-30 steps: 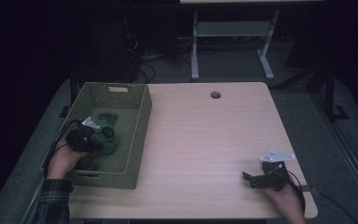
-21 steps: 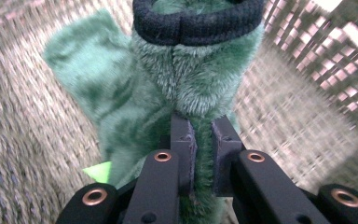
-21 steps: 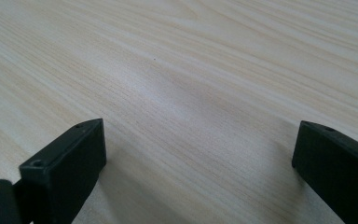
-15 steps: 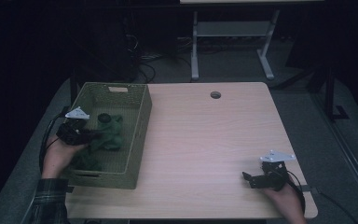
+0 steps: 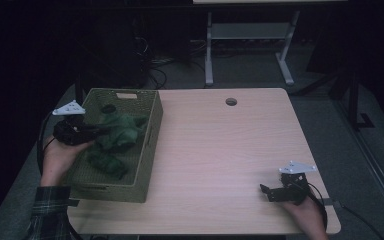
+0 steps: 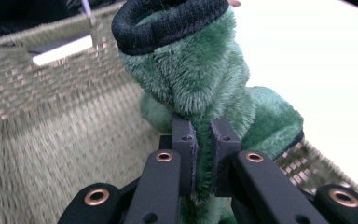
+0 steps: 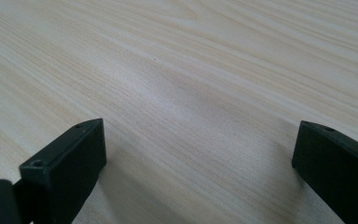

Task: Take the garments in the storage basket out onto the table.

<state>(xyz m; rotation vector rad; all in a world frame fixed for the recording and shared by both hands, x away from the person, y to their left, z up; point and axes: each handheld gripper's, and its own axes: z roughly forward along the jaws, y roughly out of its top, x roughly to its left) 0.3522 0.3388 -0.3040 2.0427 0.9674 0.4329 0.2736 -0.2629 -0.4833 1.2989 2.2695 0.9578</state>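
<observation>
A fuzzy green sock (image 5: 122, 131) with a black cuff hangs lifted above the olive woven basket (image 5: 150, 145) at the table's left. My left gripper (image 5: 94, 131) is shut on it; in the left gripper view its pads pinch a fold of the green sock (image 6: 200, 88) and the gripper (image 6: 204, 154) sits over the basket's weave (image 6: 51, 140). A second green fuzzy piece (image 5: 107, 164) lies on the basket floor. My right gripper (image 5: 267, 191) rests on the table near the front right corner, open, with bare wood between its fingers (image 7: 70, 158).
The light wooden table (image 5: 220, 150) has a round cable hole (image 5: 231, 102) near its far edge. Beyond the table stand a white metal frame (image 5: 245, 45) and cables on a dark floor.
My left gripper has risen out of the basket, lifting the green sock with it. The right gripper has stayed where it was.
</observation>
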